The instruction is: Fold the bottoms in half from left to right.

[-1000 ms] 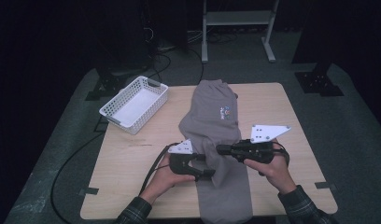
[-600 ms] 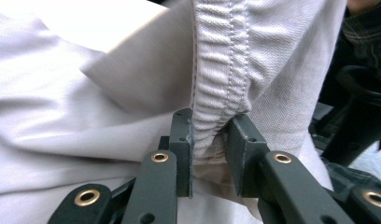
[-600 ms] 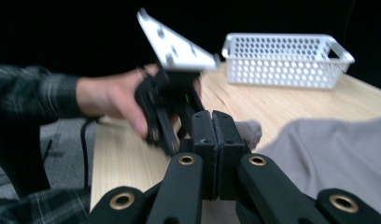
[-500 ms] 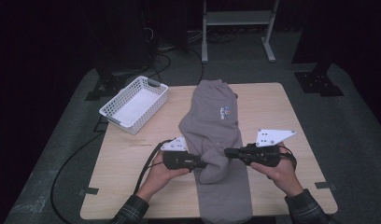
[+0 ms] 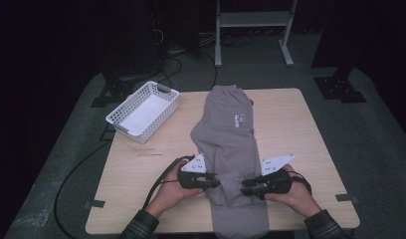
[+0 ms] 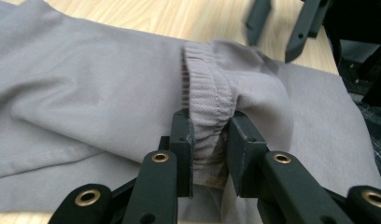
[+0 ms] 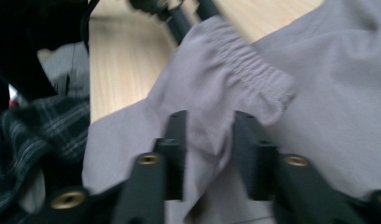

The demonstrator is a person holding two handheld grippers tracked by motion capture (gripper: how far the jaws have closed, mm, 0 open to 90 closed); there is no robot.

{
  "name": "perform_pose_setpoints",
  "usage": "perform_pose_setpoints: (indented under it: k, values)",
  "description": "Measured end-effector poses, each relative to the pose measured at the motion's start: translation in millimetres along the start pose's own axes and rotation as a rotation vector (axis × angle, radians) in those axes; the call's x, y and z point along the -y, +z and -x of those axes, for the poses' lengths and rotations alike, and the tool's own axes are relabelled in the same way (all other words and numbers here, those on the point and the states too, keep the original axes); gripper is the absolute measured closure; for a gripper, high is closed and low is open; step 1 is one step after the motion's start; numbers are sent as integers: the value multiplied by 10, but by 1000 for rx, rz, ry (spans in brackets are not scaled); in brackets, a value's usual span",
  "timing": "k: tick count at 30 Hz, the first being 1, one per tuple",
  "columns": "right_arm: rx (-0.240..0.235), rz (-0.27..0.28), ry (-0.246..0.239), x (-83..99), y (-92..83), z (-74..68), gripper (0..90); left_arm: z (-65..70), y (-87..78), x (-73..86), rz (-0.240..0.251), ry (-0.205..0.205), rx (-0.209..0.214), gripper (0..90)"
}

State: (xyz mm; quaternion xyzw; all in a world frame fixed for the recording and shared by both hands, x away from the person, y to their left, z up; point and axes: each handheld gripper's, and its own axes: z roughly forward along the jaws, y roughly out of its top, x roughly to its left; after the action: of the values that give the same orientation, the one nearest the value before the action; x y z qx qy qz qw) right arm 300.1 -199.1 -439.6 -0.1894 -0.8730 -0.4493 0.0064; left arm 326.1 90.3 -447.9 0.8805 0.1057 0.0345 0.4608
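Note:
A grey pair of sweatpants (image 5: 230,134) lies lengthwise down the middle of the wooden table (image 5: 300,129), with one leg folded back so its ribbed cuff (image 6: 207,88) bunches up near the front. My left gripper (image 5: 216,181) comes in from the left and is shut on that cuff, the pads (image 6: 184,135) pinching the ribbing. My right gripper (image 5: 246,188) faces it from the right. Its jaws have just been opening and now straddle a loose fold of grey fabric (image 7: 209,112) below the cuff (image 7: 254,65) without pressing it.
A white plastic basket (image 5: 143,110) stands at the table's back left corner. A black cable (image 5: 161,181) loops from the left gripper over the front edge. Beyond the table is a metal stand (image 5: 253,20) on dark floor. Bare wood lies on both sides of the pants.
The right gripper has sunk onto the pants and its jaws have parted. The left jaws have closed on the cuff, and the left hand has stayed about where it was.

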Motion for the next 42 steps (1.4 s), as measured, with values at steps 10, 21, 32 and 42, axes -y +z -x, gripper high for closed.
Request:
perform_pose_setpoints:
  k: [10, 21, 32, 42]
  values:
    - [-24, 99, 188, 74, 26, 406, 440, -7, -2, 12, 4, -9, 14, 730]
    - [-107, 79, 199, -60, 260, 452, 861, -39, 13, 47, 16, -52, 16, 680]
    - [38, 211, 132, -278, -148, 505, 870, -150, -33, 146, 30, -134, -12, 439]
    - [145, 197, 172, -2, -523, 622, 868, -347, -27, 173, -5, -161, -107, 436]
